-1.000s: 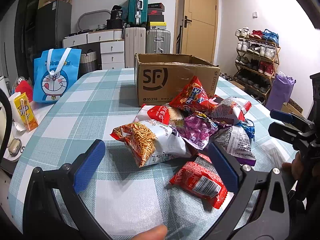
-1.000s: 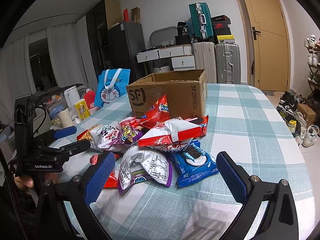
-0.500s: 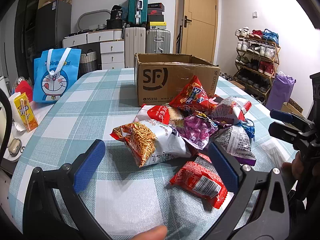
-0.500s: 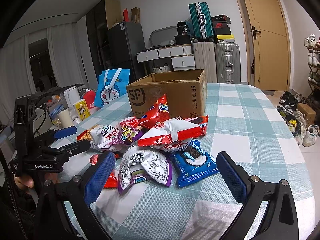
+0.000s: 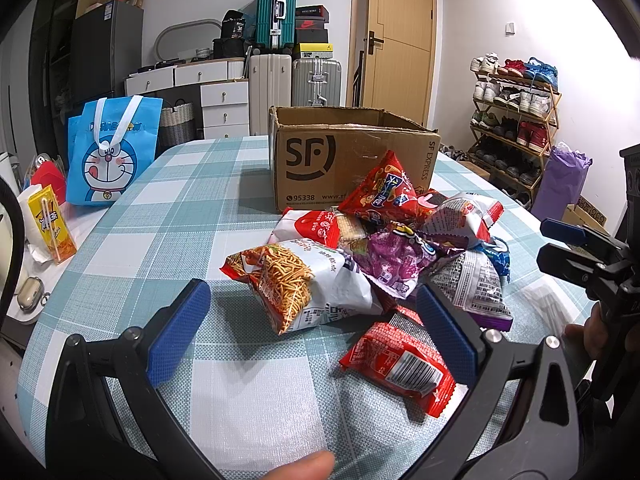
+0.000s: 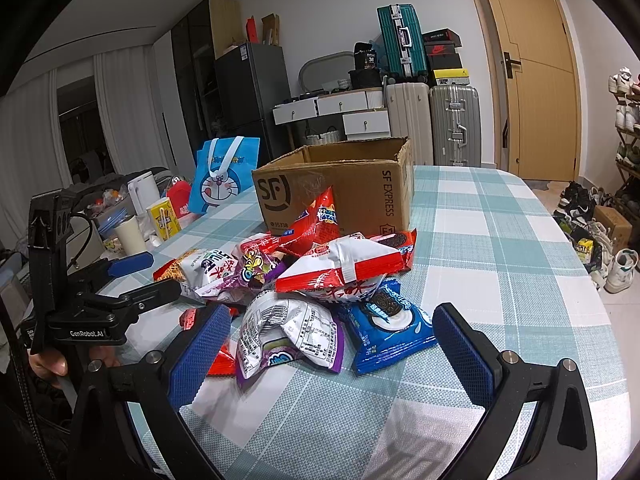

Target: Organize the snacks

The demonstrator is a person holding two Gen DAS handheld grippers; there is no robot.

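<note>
A heap of snack packets lies on the checked tablecloth (image 5: 168, 216) in front of an open SF cardboard box (image 5: 348, 156), which also shows in the right wrist view (image 6: 336, 188). Nearest my left gripper (image 5: 312, 320) are a noodle-snack bag (image 5: 304, 284) and a small red packet (image 5: 400, 364). My left gripper is open and empty. My right gripper (image 6: 328, 344) is open and empty, just short of a white-and-purple bag (image 6: 288, 332) and a blue Oreo packet (image 6: 388, 324). Each gripper shows in the other's view: the right one (image 5: 576, 248), the left one (image 6: 132, 276).
A blue Doraemon bag (image 5: 112, 152), a yellow drink carton (image 5: 52, 228) and small items sit at the table's left edge. Suitcases, drawers and a door stand behind the table. A shoe rack (image 5: 516, 120) is at the right.
</note>
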